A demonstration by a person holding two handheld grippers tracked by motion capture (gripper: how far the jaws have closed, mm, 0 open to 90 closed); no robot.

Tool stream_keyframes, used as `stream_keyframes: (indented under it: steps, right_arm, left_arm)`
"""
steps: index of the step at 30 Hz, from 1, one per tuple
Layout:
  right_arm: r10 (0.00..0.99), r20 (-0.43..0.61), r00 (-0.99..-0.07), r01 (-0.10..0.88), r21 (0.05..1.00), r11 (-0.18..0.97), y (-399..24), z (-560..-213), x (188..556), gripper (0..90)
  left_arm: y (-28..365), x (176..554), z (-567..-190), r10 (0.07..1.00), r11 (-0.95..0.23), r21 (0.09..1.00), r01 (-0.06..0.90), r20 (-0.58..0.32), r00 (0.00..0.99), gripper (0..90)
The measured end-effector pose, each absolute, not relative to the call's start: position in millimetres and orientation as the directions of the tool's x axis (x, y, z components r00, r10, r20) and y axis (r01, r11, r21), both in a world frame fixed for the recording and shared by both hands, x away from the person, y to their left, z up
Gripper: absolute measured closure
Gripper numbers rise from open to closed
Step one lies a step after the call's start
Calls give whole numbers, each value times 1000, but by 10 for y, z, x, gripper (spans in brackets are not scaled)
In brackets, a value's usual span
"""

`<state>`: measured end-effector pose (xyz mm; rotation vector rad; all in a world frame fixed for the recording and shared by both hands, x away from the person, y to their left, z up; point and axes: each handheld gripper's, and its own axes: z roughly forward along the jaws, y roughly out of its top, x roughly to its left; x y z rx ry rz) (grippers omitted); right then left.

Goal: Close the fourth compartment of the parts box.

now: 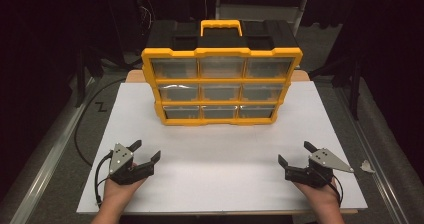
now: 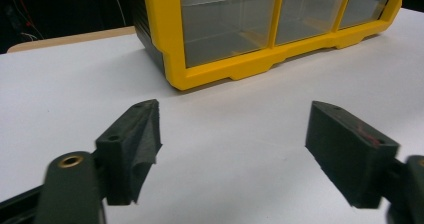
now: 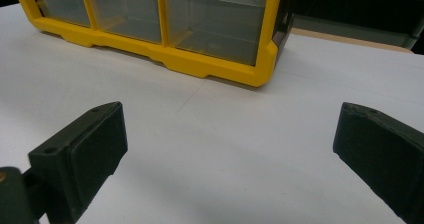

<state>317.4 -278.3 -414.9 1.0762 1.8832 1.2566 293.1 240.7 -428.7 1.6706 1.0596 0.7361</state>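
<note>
Both my grippers sit low on the near side of the desk (image 1: pixel 220 159), left gripper (image 1: pixel 146 152) and right gripper (image 1: pixel 295 154), each with fingers (image 2: pixel 131 144) spread wide and nothing between them. The yellow organizer (image 1: pixel 222 86) stands upright at the middle-far part of the desk, well apart from both, clear drawer fronts facing me, handle (image 1: pixel 221 27) on top. Risks as I judge them: the organizer is tall on a narrow base, so pushing a drawer front or tugging one-handed could tip it back or slide it on the smooth white surface; the drawers (image 1: pixel 221 90) look slick and shiny, so fingers may slip off a thin lip; pulling a drawer too far could drop it and spill whatever is in it. Going in with both grippers at once risks clashing in front of the middle column. Hard to make out: drawer contents, glare and dim light hide them, they may be empty. Both gripper views cut off the upper rows, bottom row (image 3: pixel 216 26) in frame. Small white scrap (image 1: pixel 367 167) past the right desk edge, can't identify it. Back of the organizer is hidden.
</note>
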Motion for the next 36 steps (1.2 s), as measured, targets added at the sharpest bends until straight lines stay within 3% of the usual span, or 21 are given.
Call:
stream_keyframes:
  steps: [11, 36]
  right_arm:
    - [876, -61, -479, 284, 933, 220, -2752, -4149, 3178, 22]
    - [878, -38, -478, 289, 937, 198, -2756, -4159, 3182, 21]
  left_arm:
    - [2460, 2968, -4275, 911, -130, 929, 346, -26, 412, 0]
    - [2532, 2957, -4275, 913, -105, 935, 338, -44, 405, 0]
